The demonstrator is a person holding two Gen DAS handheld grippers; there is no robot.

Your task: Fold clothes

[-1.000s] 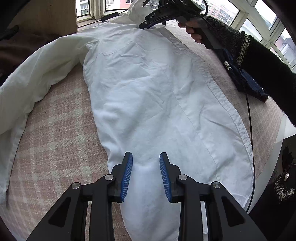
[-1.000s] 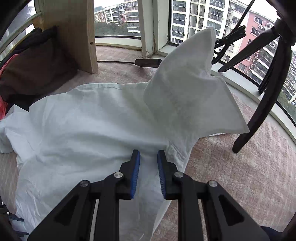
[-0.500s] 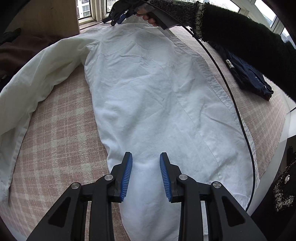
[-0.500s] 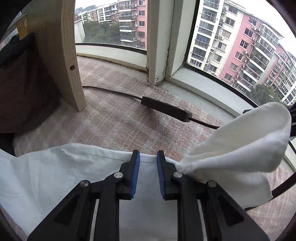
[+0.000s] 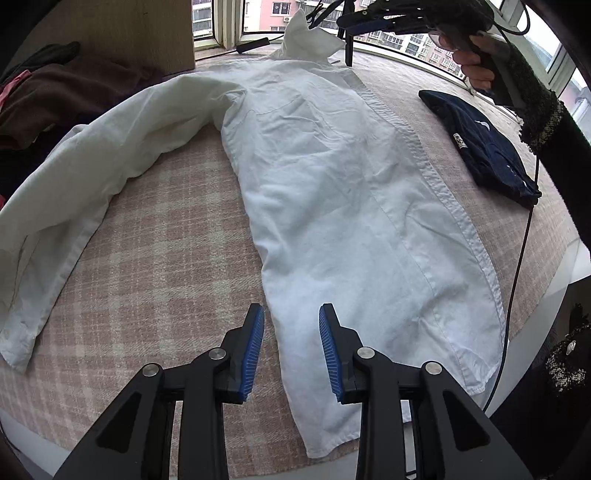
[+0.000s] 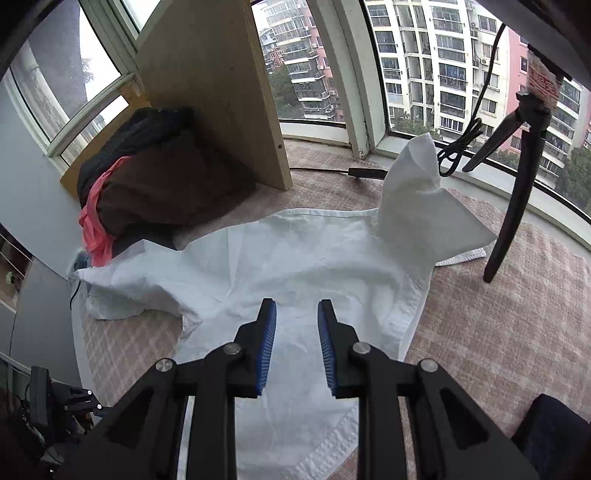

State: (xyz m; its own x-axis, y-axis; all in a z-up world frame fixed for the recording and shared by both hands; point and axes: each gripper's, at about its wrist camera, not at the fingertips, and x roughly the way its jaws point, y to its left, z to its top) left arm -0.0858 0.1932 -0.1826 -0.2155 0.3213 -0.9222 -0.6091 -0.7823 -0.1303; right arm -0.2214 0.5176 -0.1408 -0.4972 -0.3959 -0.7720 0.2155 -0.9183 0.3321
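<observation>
A white long-sleeved shirt [image 5: 332, 177] lies spread on a pink checked cloth surface [image 5: 159, 266]. One sleeve [image 5: 92, 155] stretches out to the left. Its far end stands up in a peak [image 5: 306, 37] near the window. My left gripper [image 5: 291, 347] is open and empty, hovering over the shirt's near hem. My right gripper [image 6: 295, 343] is open and empty above the shirt's upper part [image 6: 295, 258]; it also shows in the left wrist view [image 5: 373, 22], held high at the back right. The raised white peak [image 6: 421, 206] stands ahead of it to the right.
A folded dark navy garment [image 5: 484, 144] lies right of the shirt. A pile of brown, black and pink clothes [image 6: 147, 184] sits at the back left by a wooden panel [image 6: 214, 85]. A black stand leg [image 6: 513, 195] and a cable [image 5: 517, 258] are on the right.
My right gripper has pulled back and risen away from the shirt's far edge and opened wider. The left gripper has drifted slightly left over the hem.
</observation>
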